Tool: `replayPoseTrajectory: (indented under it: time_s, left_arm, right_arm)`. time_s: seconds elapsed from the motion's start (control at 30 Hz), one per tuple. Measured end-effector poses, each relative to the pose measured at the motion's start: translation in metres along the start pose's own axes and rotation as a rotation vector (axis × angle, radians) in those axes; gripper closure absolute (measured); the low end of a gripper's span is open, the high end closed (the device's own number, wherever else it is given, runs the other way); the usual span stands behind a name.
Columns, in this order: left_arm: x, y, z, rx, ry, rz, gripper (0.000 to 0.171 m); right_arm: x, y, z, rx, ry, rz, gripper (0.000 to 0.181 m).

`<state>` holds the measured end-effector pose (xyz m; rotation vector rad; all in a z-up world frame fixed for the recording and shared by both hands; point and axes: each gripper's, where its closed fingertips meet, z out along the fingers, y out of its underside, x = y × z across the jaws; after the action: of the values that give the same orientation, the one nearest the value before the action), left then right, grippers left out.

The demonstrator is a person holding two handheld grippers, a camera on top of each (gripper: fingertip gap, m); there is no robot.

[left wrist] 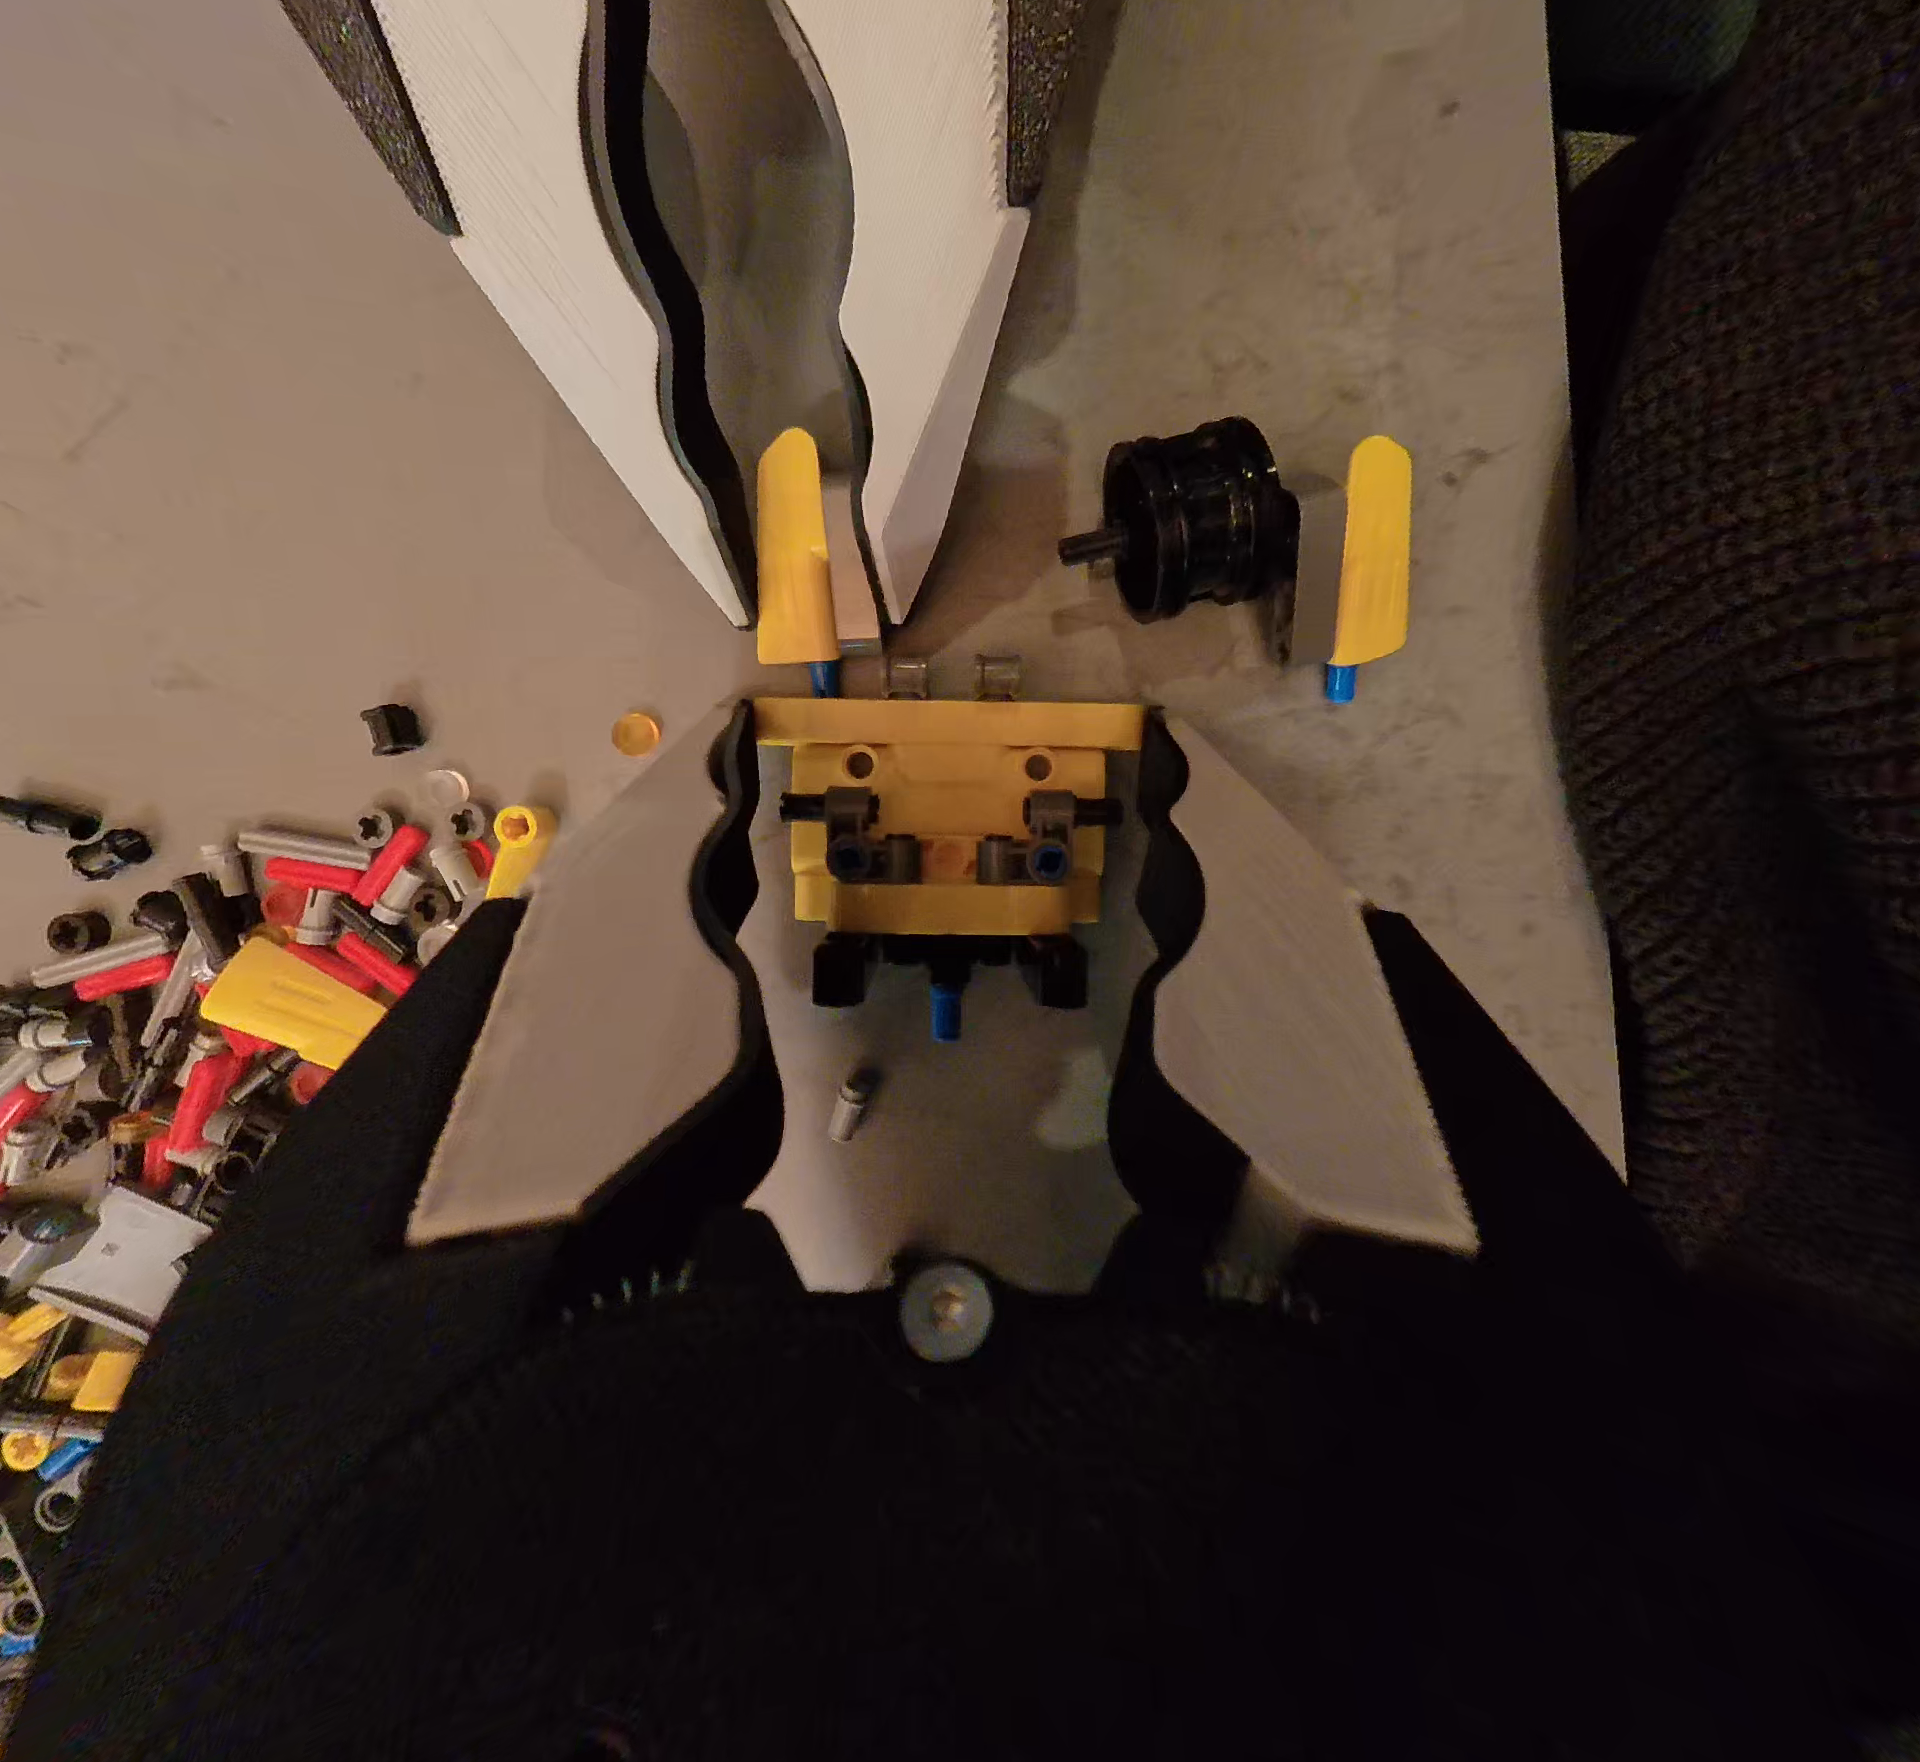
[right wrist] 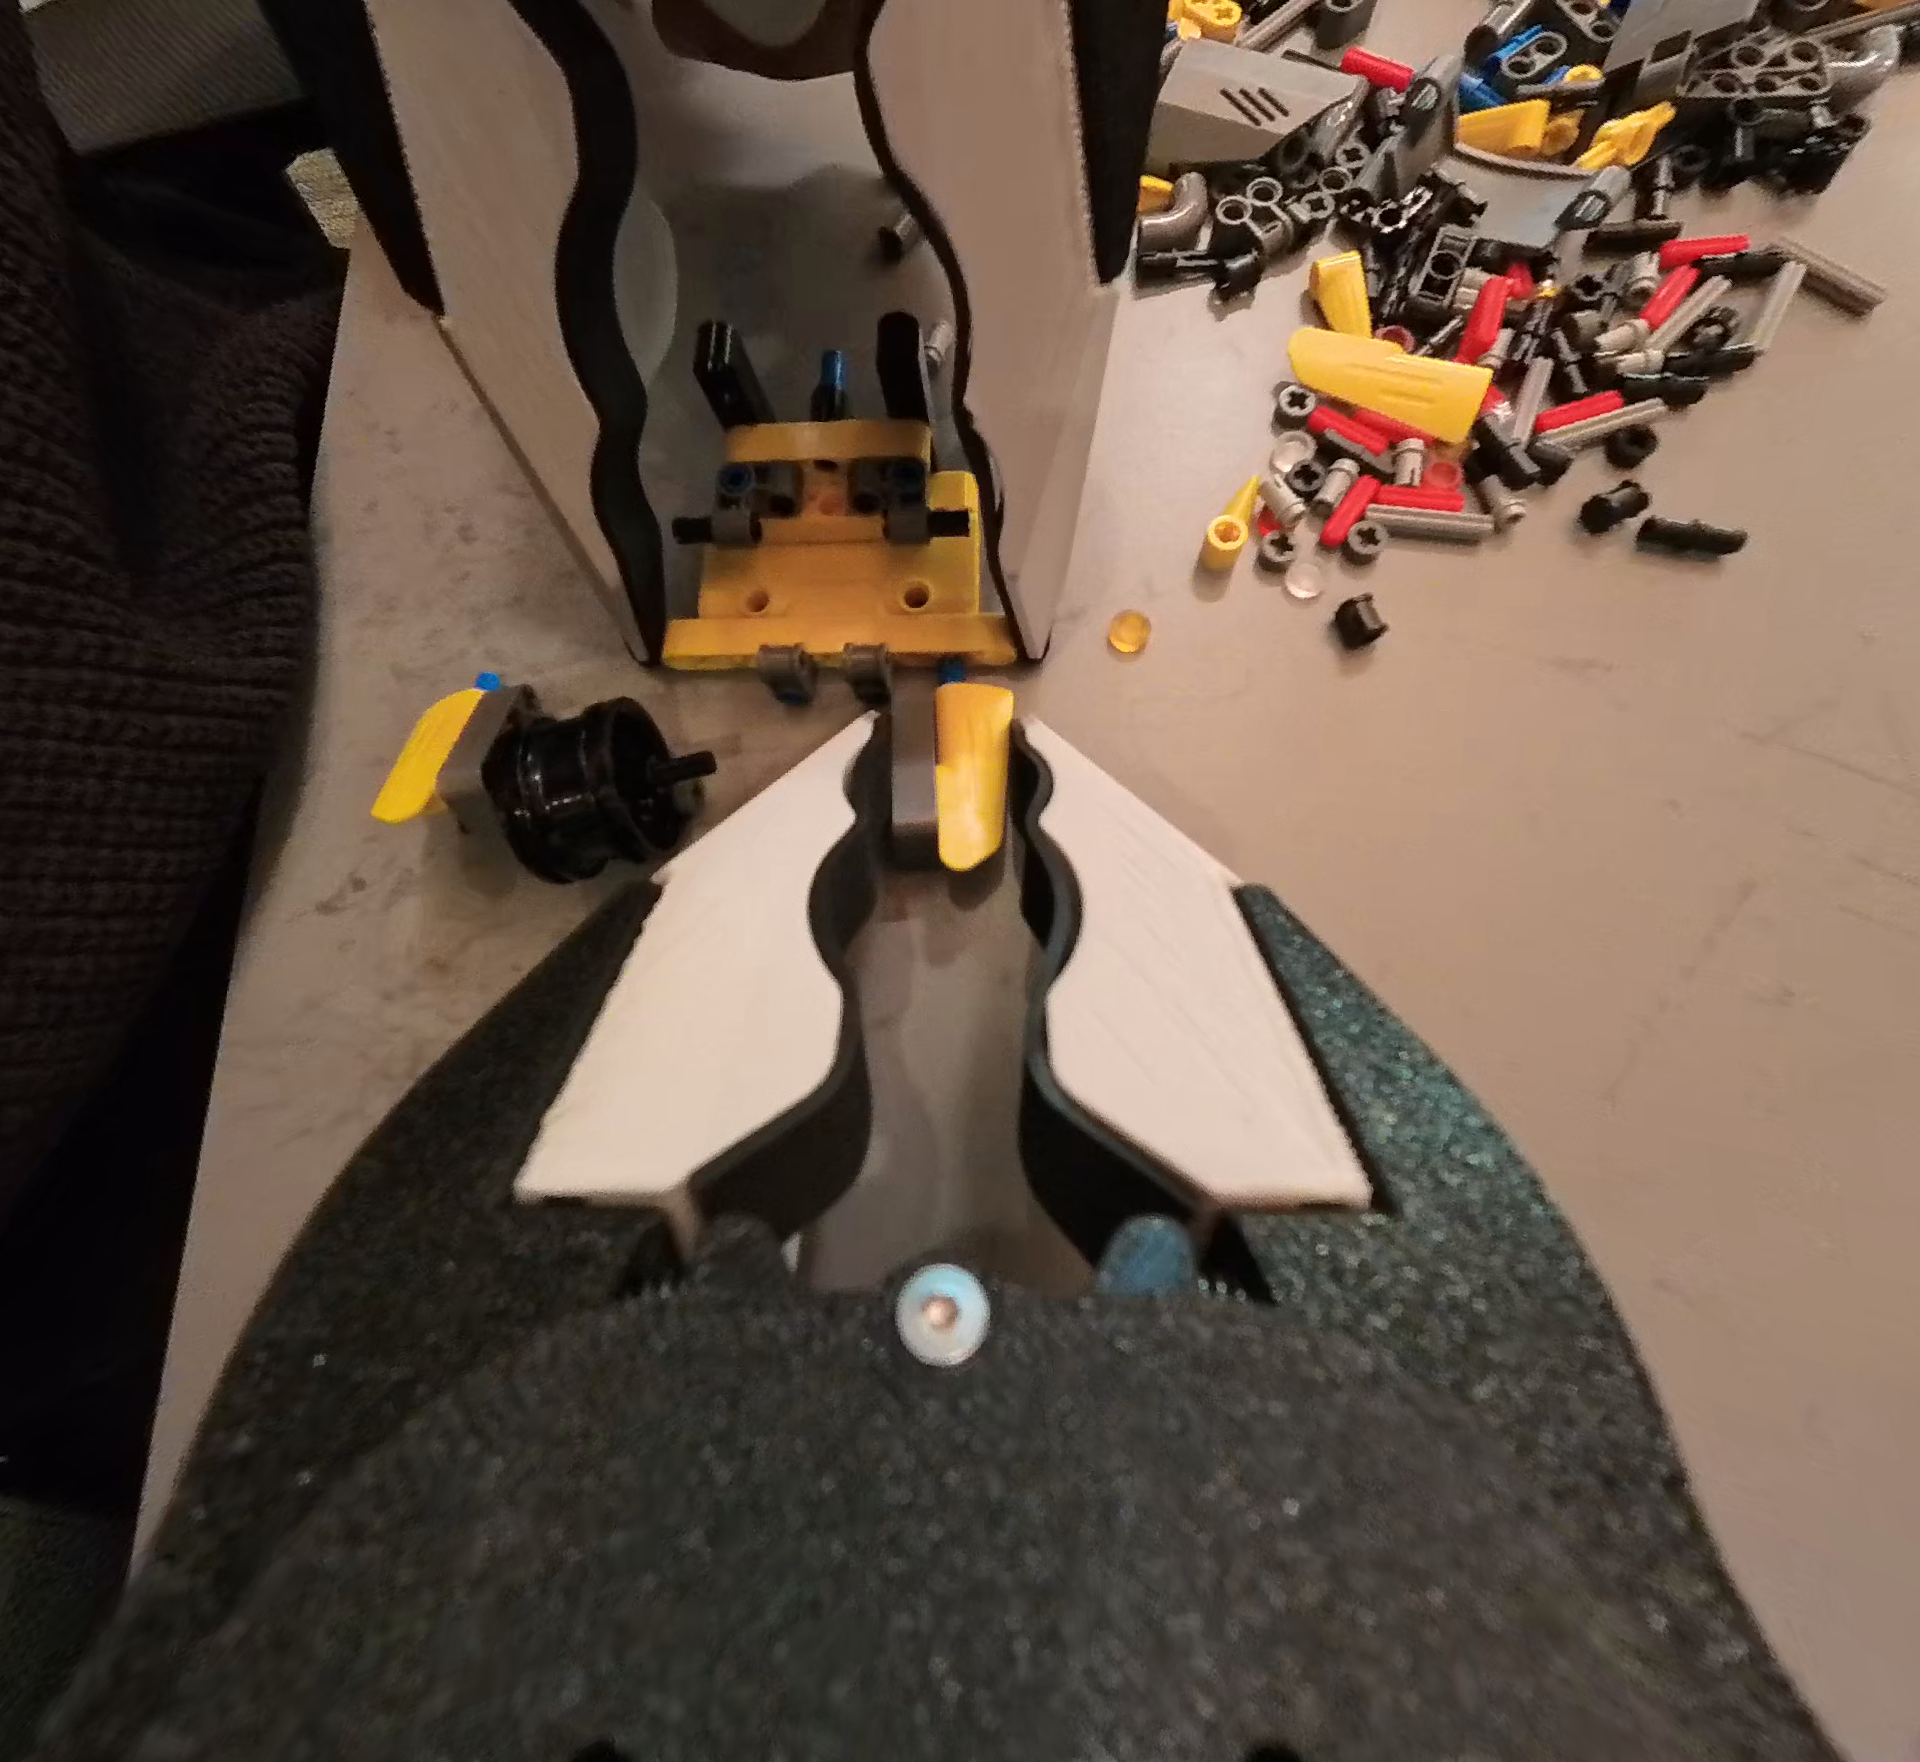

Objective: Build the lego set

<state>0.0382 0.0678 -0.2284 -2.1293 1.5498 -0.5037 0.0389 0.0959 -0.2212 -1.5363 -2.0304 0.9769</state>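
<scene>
The left hand-held gripper (left wrist: 940,725) clamps the yellow block assembly (left wrist: 940,839) on the bench (left wrist: 260,362). The right hand-held gripper (right wrist: 945,725) pinches a yellow-and-grey fin piece (right wrist: 951,772) at the assembly's 12 o'clock edge in the left wrist view. A black wheel piece (left wrist: 1195,517) lies at 1 o'clock, and loose parts (left wrist: 208,985) at 9 o'clock.

Left hand-held gripper (left wrist: 945,725) clamped on something, facing right hand-held gripper (right wrist: 940,725), likewise clamped.
</scene>
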Motion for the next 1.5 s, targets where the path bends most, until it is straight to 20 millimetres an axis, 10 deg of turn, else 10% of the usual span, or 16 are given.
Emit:
replayPoseTrajectory:
  time_s: [0.93,1.5]
  left_arm:
    - [-0.008,-0.033,-0.017,0.38,-0.002,-0.064,0.101]
    - [-0.009,-0.028,-0.002,0.289,-0.04,-0.031,0.101]
  right_arm:
    - [0.01,-0.012,-0.03,0.166,-0.018,0.039,0.159]
    - [0.008,0.0,-0.022,0.082,0.012,-0.021,0.159]
